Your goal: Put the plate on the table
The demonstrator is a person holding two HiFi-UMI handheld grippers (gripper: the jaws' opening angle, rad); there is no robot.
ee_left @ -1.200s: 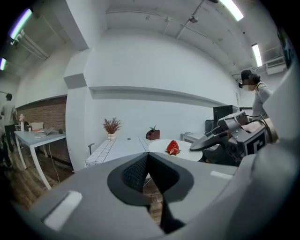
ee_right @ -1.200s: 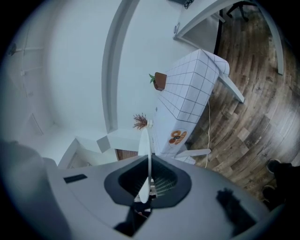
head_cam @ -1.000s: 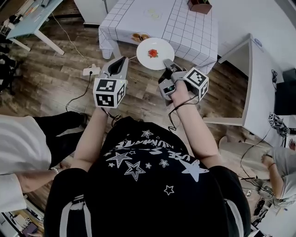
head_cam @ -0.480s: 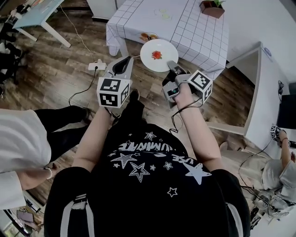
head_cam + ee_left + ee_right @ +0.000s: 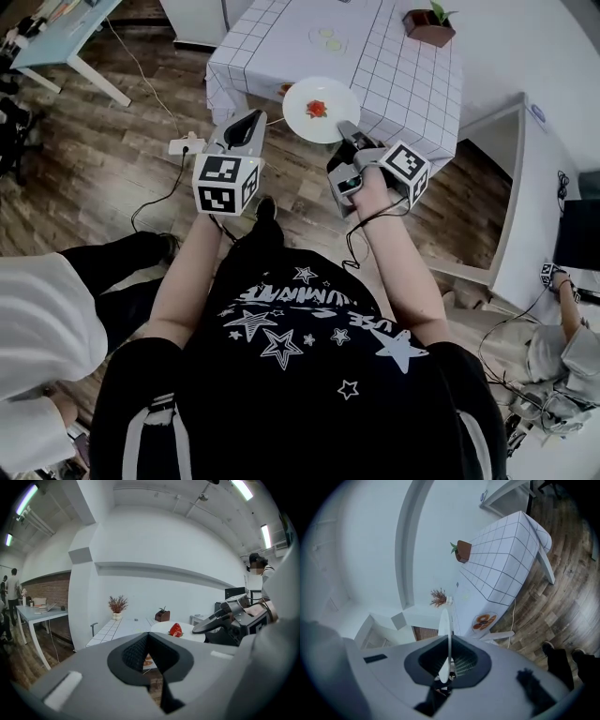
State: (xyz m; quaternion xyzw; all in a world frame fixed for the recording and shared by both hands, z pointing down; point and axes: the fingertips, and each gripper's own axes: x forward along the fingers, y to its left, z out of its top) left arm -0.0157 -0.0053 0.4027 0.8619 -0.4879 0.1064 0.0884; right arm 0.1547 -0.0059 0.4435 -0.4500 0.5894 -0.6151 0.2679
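A white plate (image 5: 322, 110) with a red piece of food (image 5: 317, 109) on it hangs level over the near edge of the table (image 5: 384, 66), which has a white grid cloth. My right gripper (image 5: 347, 134) is shut on the plate's near rim. In the right gripper view the plate (image 5: 446, 630) shows edge-on between the jaws. My left gripper (image 5: 247, 122) hovers left of the plate, shut and holding nothing. From the left gripper view I see the plate (image 5: 187, 633) and the right gripper (image 5: 220, 618) to the right of the left gripper (image 5: 149, 639).
A potted plant (image 5: 429, 25) stands at the table's far right and a small dish (image 5: 328, 39) near its middle. A power strip (image 5: 183, 144) with cables lies on the wooden floor. A white desk (image 5: 525, 159) is at right, a blue table (image 5: 56, 33) at far left. A person in white (image 5: 37, 328) stands close on my left.
The table has come nearer, and the plate now overlaps its near edge. Both grippers keep their places relative to each other, the right still holding the plate.
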